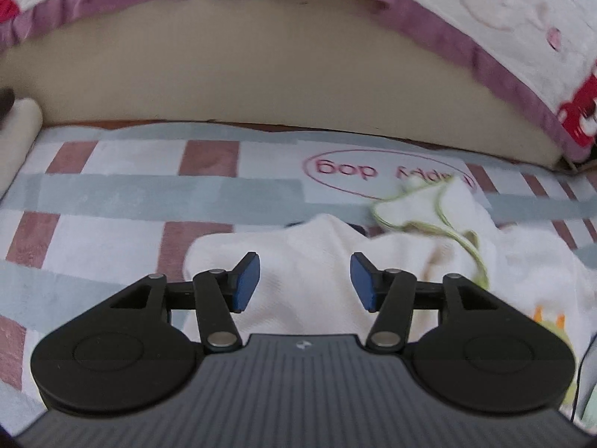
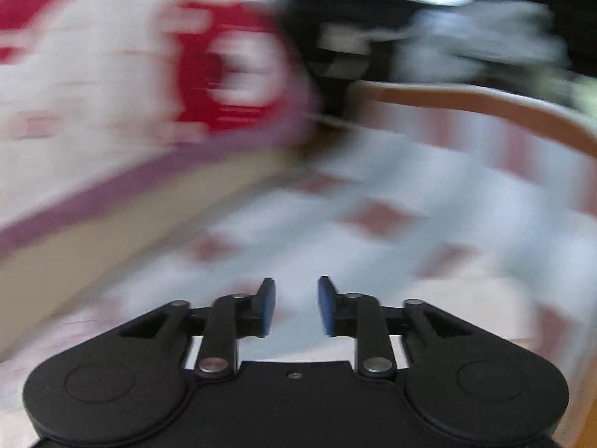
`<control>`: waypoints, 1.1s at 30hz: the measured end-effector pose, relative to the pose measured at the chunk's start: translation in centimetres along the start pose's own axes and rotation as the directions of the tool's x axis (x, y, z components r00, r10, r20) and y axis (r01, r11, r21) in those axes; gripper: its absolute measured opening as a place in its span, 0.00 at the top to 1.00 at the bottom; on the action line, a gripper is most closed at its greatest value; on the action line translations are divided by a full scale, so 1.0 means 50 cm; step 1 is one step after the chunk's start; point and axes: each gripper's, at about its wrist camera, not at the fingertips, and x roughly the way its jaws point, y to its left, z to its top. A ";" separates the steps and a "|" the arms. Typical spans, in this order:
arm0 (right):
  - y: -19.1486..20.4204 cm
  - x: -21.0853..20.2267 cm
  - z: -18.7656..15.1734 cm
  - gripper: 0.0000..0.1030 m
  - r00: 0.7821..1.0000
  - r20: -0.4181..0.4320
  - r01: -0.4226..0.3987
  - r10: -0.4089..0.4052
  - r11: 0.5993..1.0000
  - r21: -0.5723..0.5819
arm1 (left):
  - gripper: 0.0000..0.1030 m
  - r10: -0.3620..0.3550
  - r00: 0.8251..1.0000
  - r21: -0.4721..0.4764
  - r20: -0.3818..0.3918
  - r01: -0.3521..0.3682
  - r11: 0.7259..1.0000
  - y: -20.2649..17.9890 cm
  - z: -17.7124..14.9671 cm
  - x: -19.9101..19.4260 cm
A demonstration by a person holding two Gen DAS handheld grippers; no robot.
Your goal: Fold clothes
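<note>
- Left gripper (image 1: 304, 280) hung over a white garment (image 1: 317, 261), jaws about half open, blue pads (image 1: 246, 280) clear of the cloth, nothing held.
- Garment lay crumpled on the checked bedsheet (image 1: 112, 194), pale green trim (image 1: 462, 239) bunched toward its far right, a small orange-and-green print (image 1: 548, 321) at its near right edge. Not flat, no fold visible.
- Right gripper (image 2: 296, 306) showed jaws parted a moderate gap, nothing between them. That view was badly motion-blurred; only sheet under it, garment not in that view.
- Floral quilt with purple border (image 1: 485, 59) sat along the beige bed end behind; clear of the garment.
- Judgement: between grasps, spread/arrange step, no fold made yet.
- Next move likely needs both jaws brought down to opposite edges or corners of the garment, pinch a single layer, pull flat before folding.
- Risk: grabbing bunched layers or the trim loop.
</note>
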 end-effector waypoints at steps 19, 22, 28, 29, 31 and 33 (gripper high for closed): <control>0.286 0.045 -0.204 0.50 0.630 -0.447 -0.617 0.635 0.759 0.209 | 0.34 -0.236 0.942 -0.263 -0.239 0.172 0.950 0.105 0.042 0.164; 0.285 0.045 -0.200 0.50 0.656 -0.449 -0.609 0.607 0.777 0.161 | 0.73 -0.159 0.949 -0.204 -0.271 0.105 0.973 0.094 0.037 0.154; 0.263 0.070 -0.201 0.50 0.623 -0.476 -0.610 0.621 0.767 0.201 | 0.84 -0.230 0.966 -0.130 -0.117 0.215 0.968 0.079 0.029 0.071; 0.264 0.073 -0.200 0.50 0.616 -0.501 -0.620 0.608 0.766 0.167 | 0.84 -0.236 0.969 -0.075 -0.074 0.231 0.970 0.068 0.024 0.047; 0.262 0.076 -0.196 0.50 0.638 -0.523 -0.617 0.565 0.781 0.091 | 0.84 -0.236 0.972 0.066 0.004 0.235 0.970 0.038 0.012 -0.005; 0.244 0.088 -0.199 0.49 0.627 -0.522 -0.606 0.578 0.783 0.139 | 0.84 -0.250 0.968 0.155 0.019 0.244 0.957 0.008 -0.002 -0.045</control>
